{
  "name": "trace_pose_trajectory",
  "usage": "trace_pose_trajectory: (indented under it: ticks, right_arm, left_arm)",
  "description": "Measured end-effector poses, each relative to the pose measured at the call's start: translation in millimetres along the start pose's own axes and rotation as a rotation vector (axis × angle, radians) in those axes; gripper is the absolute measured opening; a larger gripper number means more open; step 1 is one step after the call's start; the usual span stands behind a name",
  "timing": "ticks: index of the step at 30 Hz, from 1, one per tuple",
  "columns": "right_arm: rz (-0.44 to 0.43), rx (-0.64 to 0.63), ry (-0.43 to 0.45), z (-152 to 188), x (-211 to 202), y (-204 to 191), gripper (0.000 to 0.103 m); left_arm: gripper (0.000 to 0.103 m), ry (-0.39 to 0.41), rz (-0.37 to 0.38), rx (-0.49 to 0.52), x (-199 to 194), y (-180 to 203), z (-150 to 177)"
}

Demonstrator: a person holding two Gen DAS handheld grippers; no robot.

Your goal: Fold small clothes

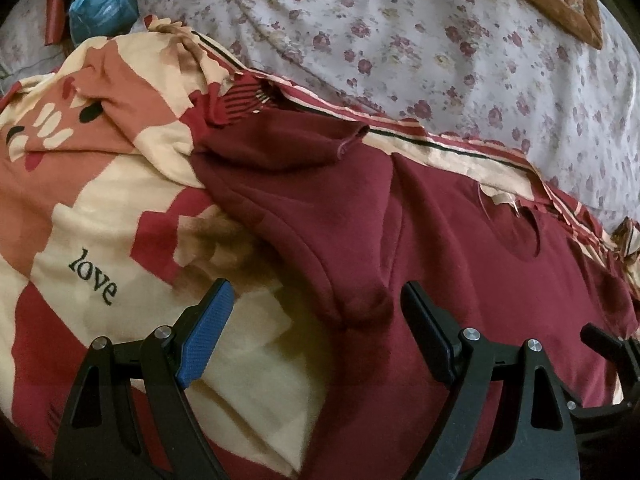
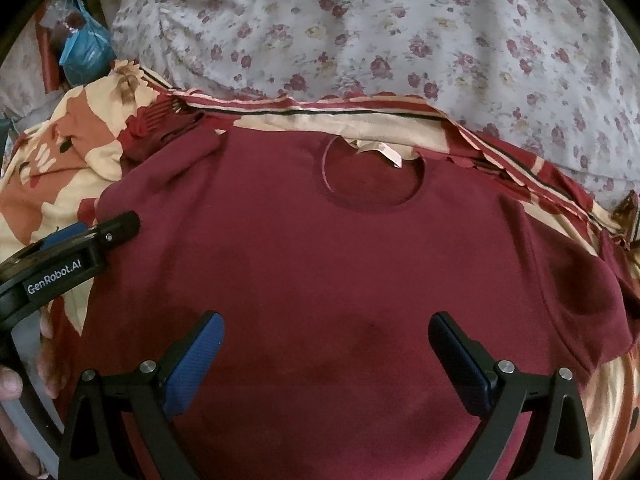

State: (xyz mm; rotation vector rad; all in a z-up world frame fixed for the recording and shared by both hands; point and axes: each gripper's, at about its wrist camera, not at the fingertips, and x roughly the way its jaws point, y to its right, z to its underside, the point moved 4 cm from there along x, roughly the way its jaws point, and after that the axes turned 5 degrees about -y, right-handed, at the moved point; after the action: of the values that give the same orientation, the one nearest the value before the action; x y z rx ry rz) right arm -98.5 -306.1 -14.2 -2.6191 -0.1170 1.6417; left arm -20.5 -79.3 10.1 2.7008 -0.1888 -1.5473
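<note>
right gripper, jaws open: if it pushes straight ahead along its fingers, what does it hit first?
Most likely the flat front of the maroon short-sleeved shirt: the right gripper hangs open over its middle, aimed toward the round neckline. Height above the cloth is unclear.

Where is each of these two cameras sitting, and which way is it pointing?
Left wrist: on the left gripper, looking over the shirt's sleeve side and the blanket; its open fingers show.
Right wrist: on the right gripper, facing the collar; its open fingers and a hand show.
Both share shirt, blanket, floral sheet.
</note>
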Motion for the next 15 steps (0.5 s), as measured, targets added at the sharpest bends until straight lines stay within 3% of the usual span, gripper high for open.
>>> trace_pose_trajectory:
  ticks: [8,12,15]
  right_arm:
    - [-0.02,0.021,0.019,-16.3,1.9,-5.9,0.094]
    - [-0.117,0.032,0.051,-40.1,-1.5,-16.0,0.089]
    - [-0.238,0.024,0.069,-65.3,-0.3,-33.6,0.077]
  left_arm:
    - [0.086,0.029,-0.011,-0.019,-2.3,-16.5,-9.1]
    - [0.086,0.049,-0.058,-0.066,-2.1,-40.0,-15.4]
    - [0.086,0.024,-0.064,-0.113,6.4,-54.3,-16.8]
